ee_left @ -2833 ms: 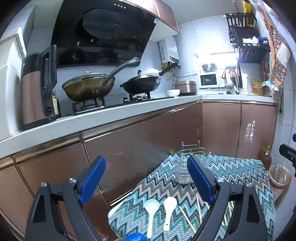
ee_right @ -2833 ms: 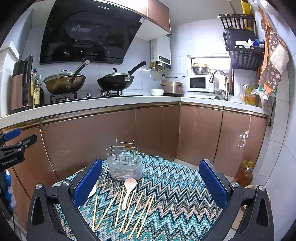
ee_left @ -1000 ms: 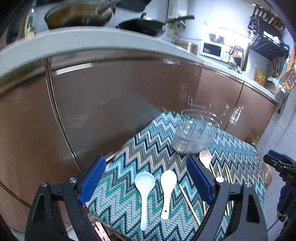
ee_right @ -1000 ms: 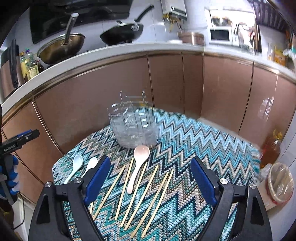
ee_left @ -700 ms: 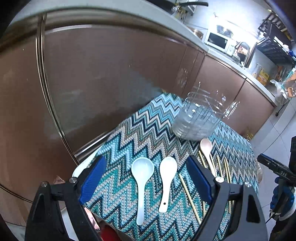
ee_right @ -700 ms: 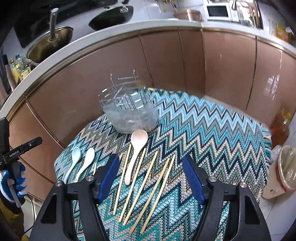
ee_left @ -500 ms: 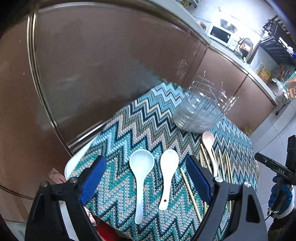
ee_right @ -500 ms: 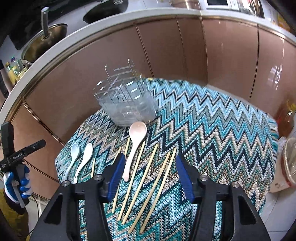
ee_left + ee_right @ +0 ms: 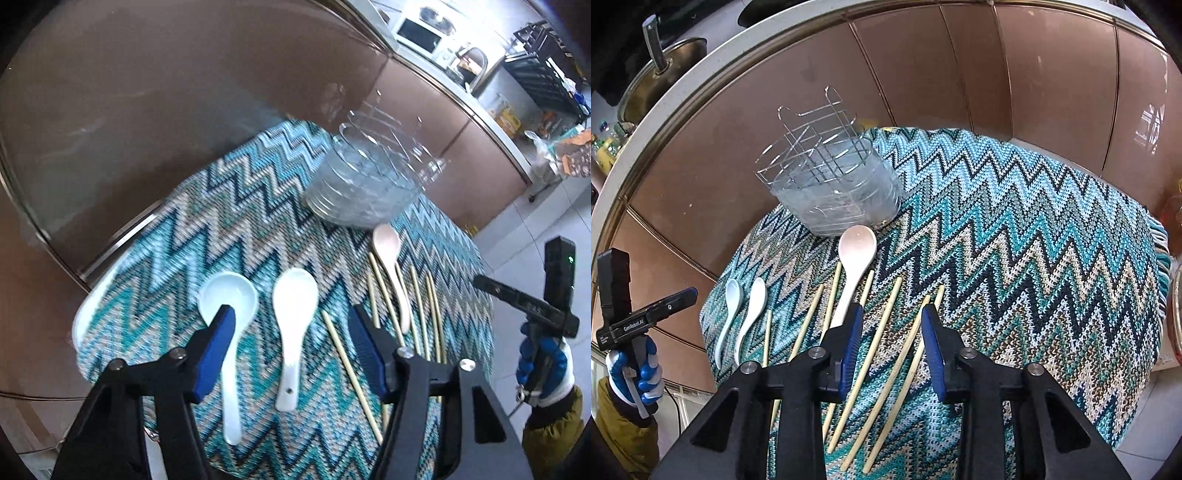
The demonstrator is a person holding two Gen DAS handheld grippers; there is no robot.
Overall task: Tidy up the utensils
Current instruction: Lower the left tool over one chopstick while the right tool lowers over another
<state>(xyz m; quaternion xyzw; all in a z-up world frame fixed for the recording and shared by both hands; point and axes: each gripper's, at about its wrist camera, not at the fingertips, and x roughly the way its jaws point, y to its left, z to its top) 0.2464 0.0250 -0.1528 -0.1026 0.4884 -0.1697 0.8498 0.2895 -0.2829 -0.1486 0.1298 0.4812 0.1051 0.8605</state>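
Nothing sorted yet, both grippers just lining up

Left gripper (image 9: 291, 325) and right gripper (image 9: 892, 325) have jaws closing in but still spread, pinching nothing; 3 spoons (image 9: 293, 314) and chopsticks (image 9: 879, 339) lie on the cloth (image 9: 1015, 240), holder (image 9: 834, 195) beyond sits empty.

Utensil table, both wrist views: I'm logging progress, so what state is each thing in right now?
utensil holder: upright, empty.
pink spoon: flat on the cloth, bowl nearly at the holder.
two white spoons: flat, side by side.
chopsticks: loose on the cloth.
left gripper: open, jaws just closing, above a white spoon.
right gripper: open, jaws just closing, above chopsticks.
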